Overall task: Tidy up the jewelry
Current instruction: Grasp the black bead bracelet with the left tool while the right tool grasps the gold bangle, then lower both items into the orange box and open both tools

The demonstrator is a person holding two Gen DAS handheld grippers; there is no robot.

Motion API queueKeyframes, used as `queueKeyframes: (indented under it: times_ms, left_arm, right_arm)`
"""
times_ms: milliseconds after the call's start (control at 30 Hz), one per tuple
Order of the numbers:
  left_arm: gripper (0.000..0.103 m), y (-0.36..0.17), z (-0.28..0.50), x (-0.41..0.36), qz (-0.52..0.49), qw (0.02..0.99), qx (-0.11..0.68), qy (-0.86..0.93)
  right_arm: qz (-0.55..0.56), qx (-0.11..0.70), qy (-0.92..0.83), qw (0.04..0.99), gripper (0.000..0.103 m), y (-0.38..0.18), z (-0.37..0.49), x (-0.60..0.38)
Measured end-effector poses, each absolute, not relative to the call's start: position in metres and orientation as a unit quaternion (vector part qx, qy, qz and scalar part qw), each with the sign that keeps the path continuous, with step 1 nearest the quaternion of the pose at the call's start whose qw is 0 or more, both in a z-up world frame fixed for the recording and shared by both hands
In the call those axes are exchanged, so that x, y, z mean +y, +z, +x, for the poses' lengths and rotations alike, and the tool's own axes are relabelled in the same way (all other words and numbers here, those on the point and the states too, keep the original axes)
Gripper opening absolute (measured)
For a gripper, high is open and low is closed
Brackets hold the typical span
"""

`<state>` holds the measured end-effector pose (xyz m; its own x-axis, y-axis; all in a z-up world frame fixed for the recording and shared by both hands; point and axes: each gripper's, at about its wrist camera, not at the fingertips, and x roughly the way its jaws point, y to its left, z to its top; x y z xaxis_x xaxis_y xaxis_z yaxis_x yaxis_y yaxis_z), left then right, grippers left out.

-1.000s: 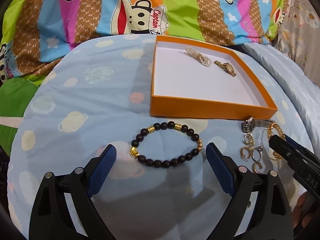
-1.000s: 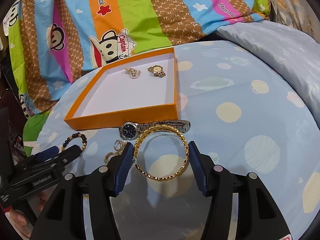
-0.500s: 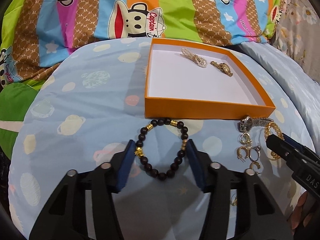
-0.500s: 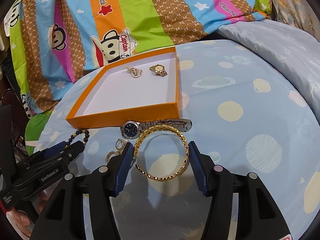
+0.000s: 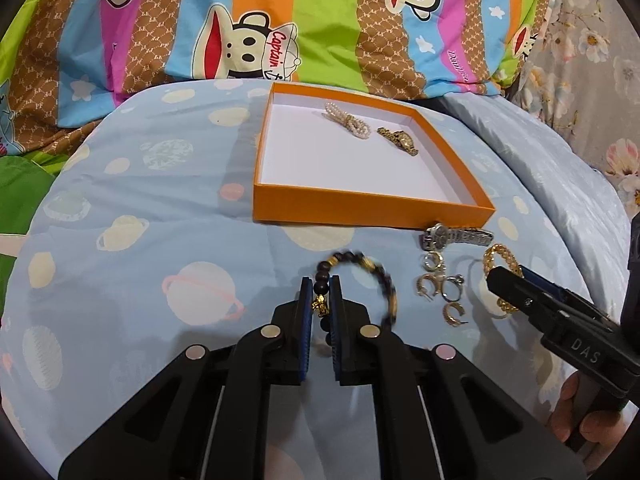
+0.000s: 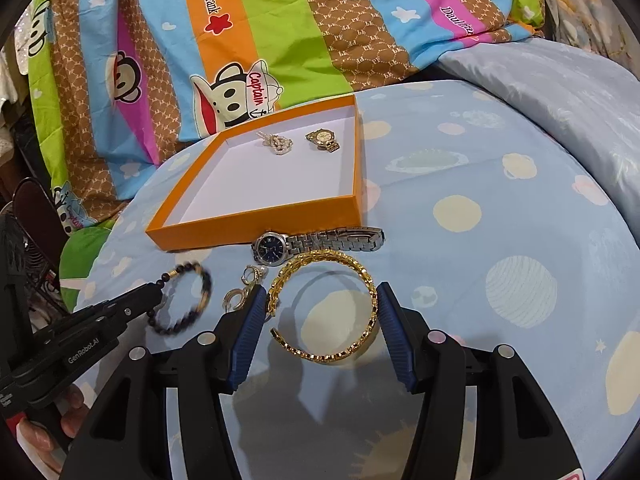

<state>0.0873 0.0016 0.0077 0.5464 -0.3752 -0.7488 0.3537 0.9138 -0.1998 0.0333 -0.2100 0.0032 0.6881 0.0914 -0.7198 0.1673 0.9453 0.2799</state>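
Note:
My left gripper [image 5: 320, 280] has its blue pads pinched on the near side of a dark beaded bracelet [image 5: 360, 260] with gold beads. The jaws are closing tight on it, and the free loop hangs blurred to the right. In the right wrist view the left gripper [image 6: 158, 294] holds this bracelet [image 6: 204, 280] at lower left. My right gripper [image 6: 320, 287] spans a gold bangle [image 6: 320, 256], with a pad against each side. An orange box [image 5: 360, 208] with a white floor holds a pearl piece [image 5: 348, 120] and a small gold watch [image 5: 400, 140].
A silver watch [image 6: 312, 242] with a blue dial lies before the box. Several small rings and earrings [image 5: 440, 288] lie between the two grippers. All of it rests on a pale blue planet-print cushion [image 5: 160, 208]. A striped cartoon blanket [image 5: 240, 20] lies behind.
The left jaws went from wide open around the beaded bracelet to pinched on its side, and the bracelet now swings, blurred. The right gripper and the bangle have stayed put.

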Motion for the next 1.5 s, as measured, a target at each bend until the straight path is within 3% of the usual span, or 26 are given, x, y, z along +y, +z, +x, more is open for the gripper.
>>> queueKeyframes:
  times_ms: [433,767,1067,1367,1400,1500]
  left_arm:
    - [0.007,0.067,0.075,-0.002,-0.029,0.888,0.385,-0.250]
    - [0.007,0.122,0.117,-0.035,-0.012,0.909,0.316,-0.273]
    - [0.007,0.077,0.212,-0.056,-0.026,0.903,0.358,-0.237]
    - [0.009,0.031,0.242,-0.051,-0.018,0.898,0.393,-0.198]
    - [0.013,0.028,0.243,-0.049,-0.018,0.899,0.393,-0.194]
    - [0.047,0.027,0.246,-0.042,-0.026,0.900,0.393,-0.188]
  right_arm:
    - [0.157,0.362,-0.007,0.919,0.055,0.040,0.026,-0.213]
    - [0.121,0.334,0.007,0.935,0.055,0.074,0.085,-0.218]
    - [0.124,0.378,0.022,0.917,0.055,0.045,0.158,-0.216]
    - [0.111,0.414,0.026,0.903,0.056,0.011,0.187,-0.206]
    - [0.110,0.415,0.023,0.903,0.056,0.009,0.188,-0.207]
    - [0.109,0.403,0.018,0.909,0.057,0.013,0.184,-0.208]
